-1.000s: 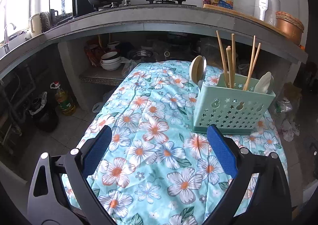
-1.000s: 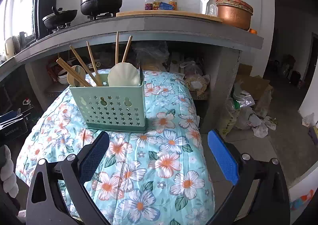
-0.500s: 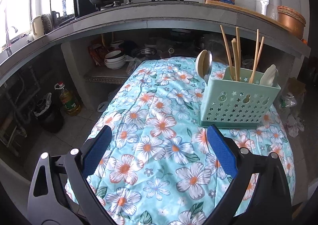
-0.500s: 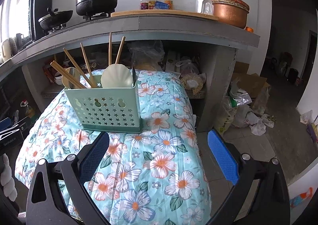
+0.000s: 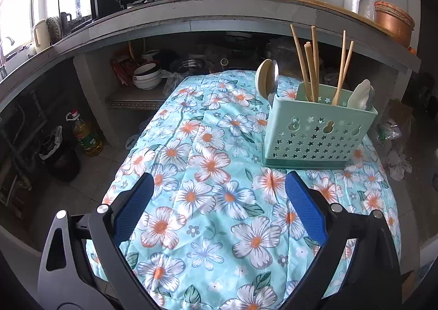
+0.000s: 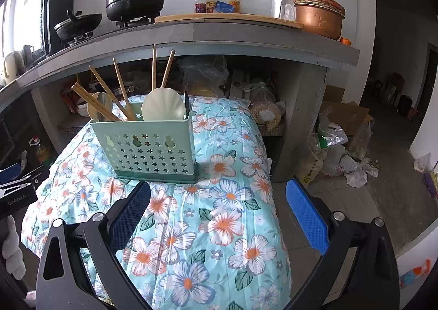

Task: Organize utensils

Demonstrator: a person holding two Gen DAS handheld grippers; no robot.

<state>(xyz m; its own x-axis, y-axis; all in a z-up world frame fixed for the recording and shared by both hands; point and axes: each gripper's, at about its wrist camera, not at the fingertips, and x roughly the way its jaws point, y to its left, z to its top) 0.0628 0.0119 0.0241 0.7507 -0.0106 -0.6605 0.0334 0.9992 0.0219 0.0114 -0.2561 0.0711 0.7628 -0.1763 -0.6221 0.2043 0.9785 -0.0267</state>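
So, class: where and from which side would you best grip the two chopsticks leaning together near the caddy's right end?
Grip the chopsticks on their bare upper shafts, coming from above: their lower ends sit inside the caddy, and only the tops stand free.

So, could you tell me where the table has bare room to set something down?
The floral cloth is bare left of the green holder and in front of it, toward both open grippers. Only the strip right of the holder is narrow, near the table edge.

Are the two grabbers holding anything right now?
No. The left gripper and the right gripper are both open and empty. The chopsticks and spoons all sit in the green holder.
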